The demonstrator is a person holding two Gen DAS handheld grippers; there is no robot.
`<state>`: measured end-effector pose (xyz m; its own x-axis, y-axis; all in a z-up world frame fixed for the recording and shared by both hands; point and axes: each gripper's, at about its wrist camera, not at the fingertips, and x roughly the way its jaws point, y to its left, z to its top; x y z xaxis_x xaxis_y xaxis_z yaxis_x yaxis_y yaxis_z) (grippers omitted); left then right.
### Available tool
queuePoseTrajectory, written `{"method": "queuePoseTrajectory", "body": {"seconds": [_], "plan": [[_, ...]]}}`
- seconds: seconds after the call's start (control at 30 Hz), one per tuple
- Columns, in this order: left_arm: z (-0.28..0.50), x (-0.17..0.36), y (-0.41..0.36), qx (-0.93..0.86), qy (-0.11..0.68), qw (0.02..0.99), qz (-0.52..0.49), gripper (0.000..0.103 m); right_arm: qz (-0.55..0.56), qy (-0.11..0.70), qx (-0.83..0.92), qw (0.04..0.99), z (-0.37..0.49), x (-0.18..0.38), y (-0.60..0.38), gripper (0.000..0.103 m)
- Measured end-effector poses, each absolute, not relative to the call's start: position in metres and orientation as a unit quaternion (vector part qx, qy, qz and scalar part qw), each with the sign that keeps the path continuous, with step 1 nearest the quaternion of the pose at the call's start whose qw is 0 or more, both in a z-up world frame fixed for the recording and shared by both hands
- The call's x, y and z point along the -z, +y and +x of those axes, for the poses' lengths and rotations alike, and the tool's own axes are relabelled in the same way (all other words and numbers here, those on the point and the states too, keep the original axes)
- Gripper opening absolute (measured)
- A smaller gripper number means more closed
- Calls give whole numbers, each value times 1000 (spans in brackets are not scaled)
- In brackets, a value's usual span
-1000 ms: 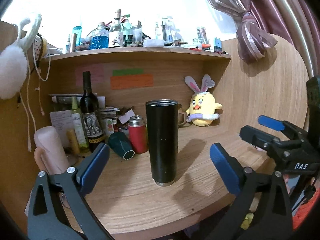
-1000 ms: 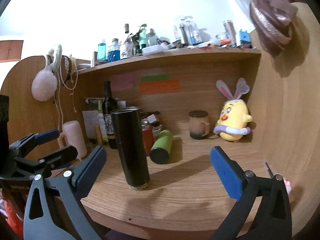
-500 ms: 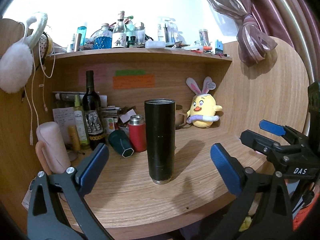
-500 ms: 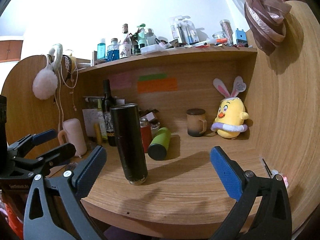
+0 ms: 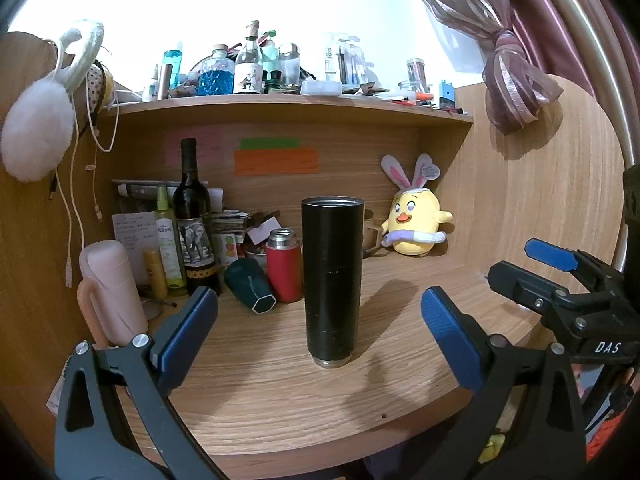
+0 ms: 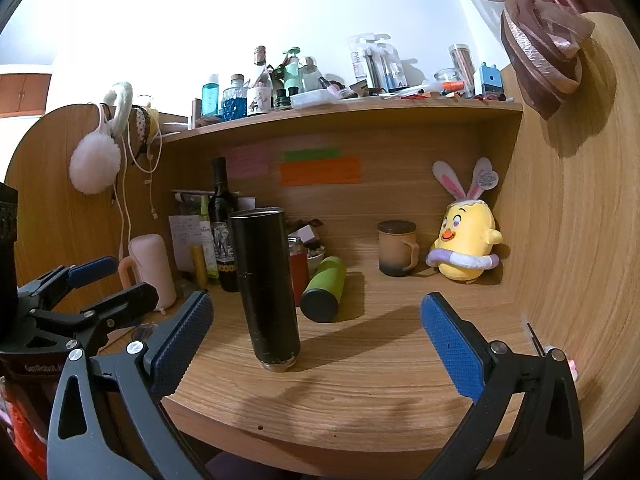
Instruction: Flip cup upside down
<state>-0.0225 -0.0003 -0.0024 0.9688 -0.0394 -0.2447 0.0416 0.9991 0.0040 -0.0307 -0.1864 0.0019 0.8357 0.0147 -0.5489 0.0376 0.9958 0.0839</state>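
the tall black cup (image 5: 332, 280) stands straight up in the middle of the frame, on the wooden table (image 5: 280, 396). its open mouth is at the top and its shiny silver end is down on the wood. so i think the flip has not started yet. the cup must be grabbed, turned over and set back down.

just behind it, a bit to the left in the picture, are a red bottle (image 5: 283, 264) and a dark green cup on its side (image 5: 250, 288). a wine bottle (image 5: 195, 216) is farther left. a yellow chick toy (image 5: 416, 220) sits at the back, to the right of the middle.

the left gripper (image 5: 320, 332) is low in the frame, pointing at the cup. its blue jaws are spread wide, one on each side of the cup, not touching it, holding nothing.

the right gripper (image 6: 316, 336) is wide apart too and holds nothing. in its own view the cup is left of the middle, near its left jaw.
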Motion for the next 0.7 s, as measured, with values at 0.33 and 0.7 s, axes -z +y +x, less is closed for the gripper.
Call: {"method": "queuePoseTrajectory", "body": {"seconds": [0.33,0.7], "plan": [[-21,4,3,21,126,992,0,103,46,287,5,957,-29,-1,-186,103],[-20,4,2,22,127,992,0,103,47,287,4,957,-29,-1,-188,103]]}}
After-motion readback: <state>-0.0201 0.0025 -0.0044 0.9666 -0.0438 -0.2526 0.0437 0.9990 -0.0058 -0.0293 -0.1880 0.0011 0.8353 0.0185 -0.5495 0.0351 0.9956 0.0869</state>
